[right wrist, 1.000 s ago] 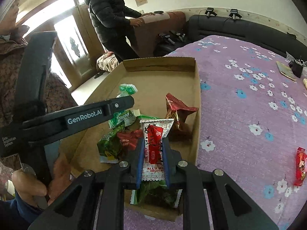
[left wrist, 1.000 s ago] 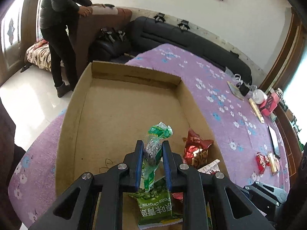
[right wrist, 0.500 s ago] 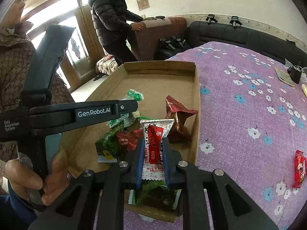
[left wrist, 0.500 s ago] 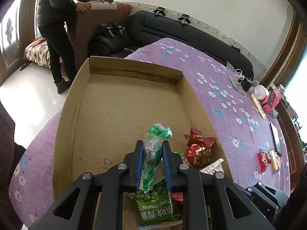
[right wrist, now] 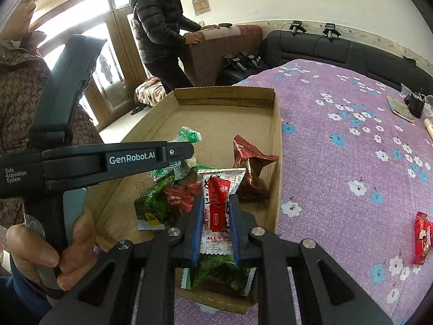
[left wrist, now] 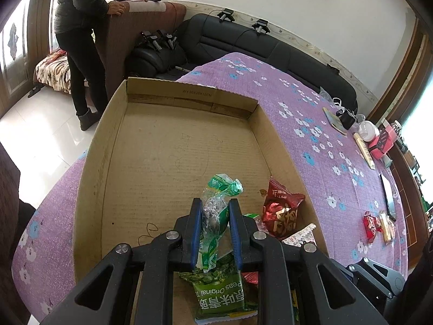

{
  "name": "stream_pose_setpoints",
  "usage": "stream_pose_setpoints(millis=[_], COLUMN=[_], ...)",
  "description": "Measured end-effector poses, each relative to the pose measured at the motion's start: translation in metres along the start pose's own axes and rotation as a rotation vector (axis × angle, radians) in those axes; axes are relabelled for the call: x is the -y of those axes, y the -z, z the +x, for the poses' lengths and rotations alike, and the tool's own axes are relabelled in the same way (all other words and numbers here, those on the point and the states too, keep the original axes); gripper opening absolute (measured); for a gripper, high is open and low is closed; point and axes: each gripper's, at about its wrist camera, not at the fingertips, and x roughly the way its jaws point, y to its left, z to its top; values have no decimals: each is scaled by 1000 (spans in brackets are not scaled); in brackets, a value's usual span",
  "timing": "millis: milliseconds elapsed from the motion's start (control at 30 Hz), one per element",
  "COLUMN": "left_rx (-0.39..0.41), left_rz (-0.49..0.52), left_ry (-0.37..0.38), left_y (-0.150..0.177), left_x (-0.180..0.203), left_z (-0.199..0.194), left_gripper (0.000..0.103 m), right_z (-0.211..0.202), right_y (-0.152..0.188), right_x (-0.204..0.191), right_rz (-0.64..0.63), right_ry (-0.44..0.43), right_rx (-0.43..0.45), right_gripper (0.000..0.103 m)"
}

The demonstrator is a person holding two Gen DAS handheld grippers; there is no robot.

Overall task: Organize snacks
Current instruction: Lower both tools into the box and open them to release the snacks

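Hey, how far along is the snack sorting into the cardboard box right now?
Partly done. Several packets, including a red bag and a green peas packet, already lie in the cardboard box. The left gripper holds a clear green-topped packet, the right gripper a white-and-red packet. A red snack remains on the purple tablecloth.

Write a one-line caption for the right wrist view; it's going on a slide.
Right tool grips a red-and-white snack packet above a cardboard box of snacks, beside the left tool holding a green packet.

Green pea packet (left wrist: 219, 295) half under the left hand-held gripper (left wrist: 215, 230), lettering partly hidden.
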Motion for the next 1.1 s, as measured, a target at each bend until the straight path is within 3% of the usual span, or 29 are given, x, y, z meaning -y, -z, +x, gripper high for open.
stream_pose_setpoints(millis=[633, 1100], left_rx=[-10, 23], left_rz=[5, 10], left_ry=[-9, -22], left_y=[1, 0], left_x=[3, 2], left_z=[0, -10], left_gripper=[21, 59], right_z=[-7, -12], right_y=[-1, -2], right_x=[0, 2], right_rz=[4, 15], right_ry=[8, 14], right_rx=[9, 39], right_gripper=[20, 24])
